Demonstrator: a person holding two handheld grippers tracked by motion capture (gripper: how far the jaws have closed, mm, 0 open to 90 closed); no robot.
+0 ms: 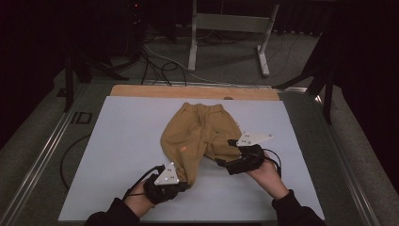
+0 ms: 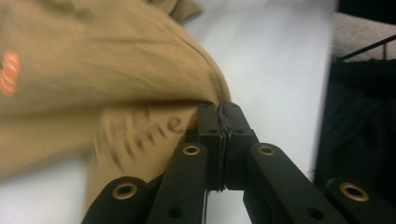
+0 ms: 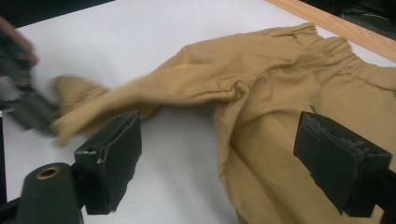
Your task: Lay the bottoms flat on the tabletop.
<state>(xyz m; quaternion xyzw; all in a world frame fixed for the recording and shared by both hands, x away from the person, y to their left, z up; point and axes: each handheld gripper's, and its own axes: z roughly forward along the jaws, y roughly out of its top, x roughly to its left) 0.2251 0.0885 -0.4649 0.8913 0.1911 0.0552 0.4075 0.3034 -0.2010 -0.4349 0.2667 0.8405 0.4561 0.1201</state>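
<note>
Trousers [image 1: 197, 132]: left gripper [image 2: 223, 122] clamped on leg hem; right gripper [image 3: 219, 163] wide above other leg. I lower right, pinch hem edge only.

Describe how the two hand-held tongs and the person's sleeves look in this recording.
Both the left tongs and right tongs are black, each topped by a grey three-cornered plate with small dots and trailing a black cable. The jaws are black bars with brass-ringed holes and dark pads. The sleeves are dark.
</note>
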